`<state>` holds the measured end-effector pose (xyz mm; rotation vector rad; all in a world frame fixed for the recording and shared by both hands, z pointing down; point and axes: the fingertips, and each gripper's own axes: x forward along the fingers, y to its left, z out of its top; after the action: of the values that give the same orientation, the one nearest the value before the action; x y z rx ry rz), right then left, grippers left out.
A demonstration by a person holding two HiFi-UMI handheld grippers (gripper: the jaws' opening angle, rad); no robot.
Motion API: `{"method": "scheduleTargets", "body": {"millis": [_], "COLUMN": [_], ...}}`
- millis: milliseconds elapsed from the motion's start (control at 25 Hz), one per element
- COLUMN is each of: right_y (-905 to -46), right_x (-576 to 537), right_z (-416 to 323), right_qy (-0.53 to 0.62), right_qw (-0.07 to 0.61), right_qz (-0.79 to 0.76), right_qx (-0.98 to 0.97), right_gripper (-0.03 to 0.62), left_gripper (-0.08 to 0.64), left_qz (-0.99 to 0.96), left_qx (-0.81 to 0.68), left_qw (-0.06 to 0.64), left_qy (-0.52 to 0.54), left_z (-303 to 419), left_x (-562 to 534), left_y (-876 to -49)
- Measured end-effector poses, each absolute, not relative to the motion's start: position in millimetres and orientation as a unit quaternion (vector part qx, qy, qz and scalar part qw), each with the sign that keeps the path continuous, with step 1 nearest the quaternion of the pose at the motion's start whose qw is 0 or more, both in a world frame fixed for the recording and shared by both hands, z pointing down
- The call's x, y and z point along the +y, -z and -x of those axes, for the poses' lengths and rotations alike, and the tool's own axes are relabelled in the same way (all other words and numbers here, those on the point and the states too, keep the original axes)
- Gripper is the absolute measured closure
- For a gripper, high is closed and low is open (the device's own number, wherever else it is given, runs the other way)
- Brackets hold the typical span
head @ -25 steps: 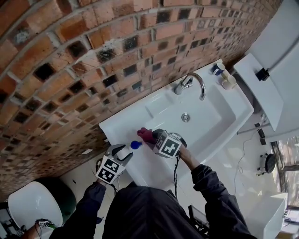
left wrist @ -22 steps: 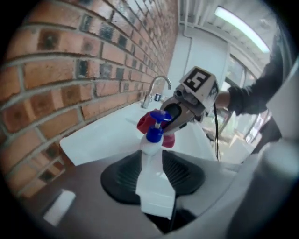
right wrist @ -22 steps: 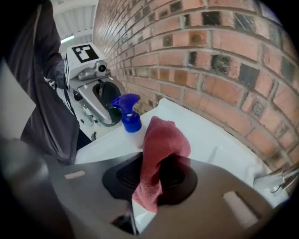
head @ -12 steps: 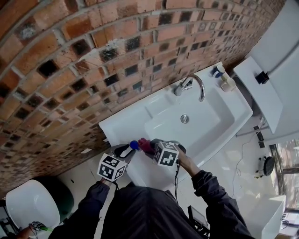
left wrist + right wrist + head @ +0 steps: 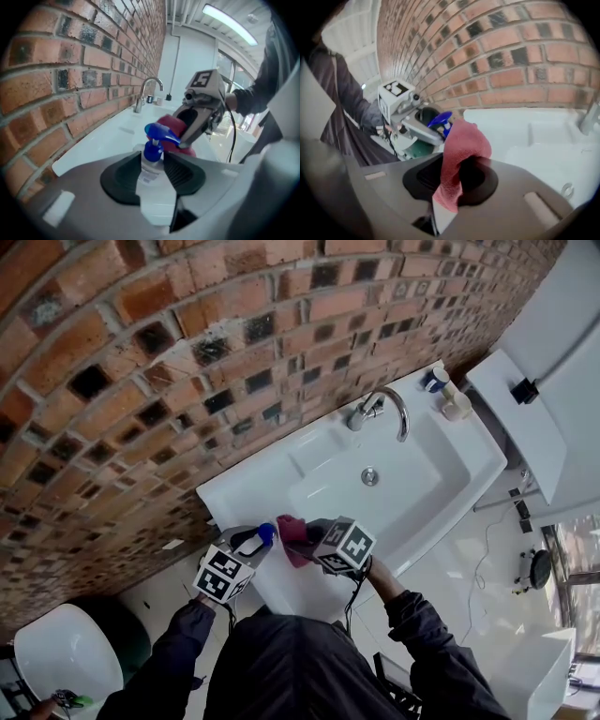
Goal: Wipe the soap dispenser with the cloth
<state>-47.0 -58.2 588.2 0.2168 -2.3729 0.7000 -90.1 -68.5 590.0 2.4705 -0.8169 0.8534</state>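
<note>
The soap dispenser (image 5: 151,157), a clear bottle with a blue pump (image 5: 266,532), stands upright between the jaws of my left gripper (image 5: 152,165) over the sink's near left corner. The pads press its sides, though the jaws are opening slightly. My right gripper (image 5: 452,180) is shut on a red cloth (image 5: 461,150), which bulges out past its jaws. The cloth (image 5: 169,126) rests against the far side of the pump head. In the head view the right gripper (image 5: 306,532) comes in from the right, facing the left gripper (image 5: 251,542), with the cloth (image 5: 292,529) between them.
The white sink (image 5: 246,491) runs along a brick wall, with a chrome faucet (image 5: 384,407) and a drain (image 5: 370,476). Two small bottles (image 5: 450,395) stand at its far right end. A white bowl (image 5: 66,652) sits on the floor at the lower left.
My right gripper has rolled and shifted a little, dragging the red cloth across the dispenser's pump head. The left gripper and the bottle have hardly moved.
</note>
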Motion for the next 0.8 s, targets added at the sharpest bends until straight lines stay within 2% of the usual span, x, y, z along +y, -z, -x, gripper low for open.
{"method": "scheduleTargets", "body": {"millis": [160,360,440,640,800], "right_y": [-570,-601,-623,-686,-689], "right_x": [-86,-93,-94,-75,-74], "right_z": [57,66,64,60,59], "right_qy": [-0.399,-0.465,-0.477,-0.438,-0.392], "right_qw": [0.218,0.211,0.231,0.343,0.366], "right_qz": [-0.085,-0.079,-0.088,-0.117,-0.144], "right_qx": [-0.886,-0.856,-0.843,-0.823,-0.832], "right_gripper": [0.522,0.522,0.523,0.523,0.523], "left_gripper": [0.405,0.411,0.413,0.413,0.411], "left_qz": [-0.885,-0.885,-0.885,-0.887,-0.886], "left_qx": [-0.29,-0.288,-0.288,-0.283,-0.289], "left_qw": [0.198,0.198,0.196,0.198,0.202], "left_qy": [-0.305,-0.308,-0.309,-0.306,-0.3], "left_z": [89,89,88,88,89], "left_x": [-68,-68,-69,-70,-72], "left_y": [-590,-590,-590,-590,-591]}}
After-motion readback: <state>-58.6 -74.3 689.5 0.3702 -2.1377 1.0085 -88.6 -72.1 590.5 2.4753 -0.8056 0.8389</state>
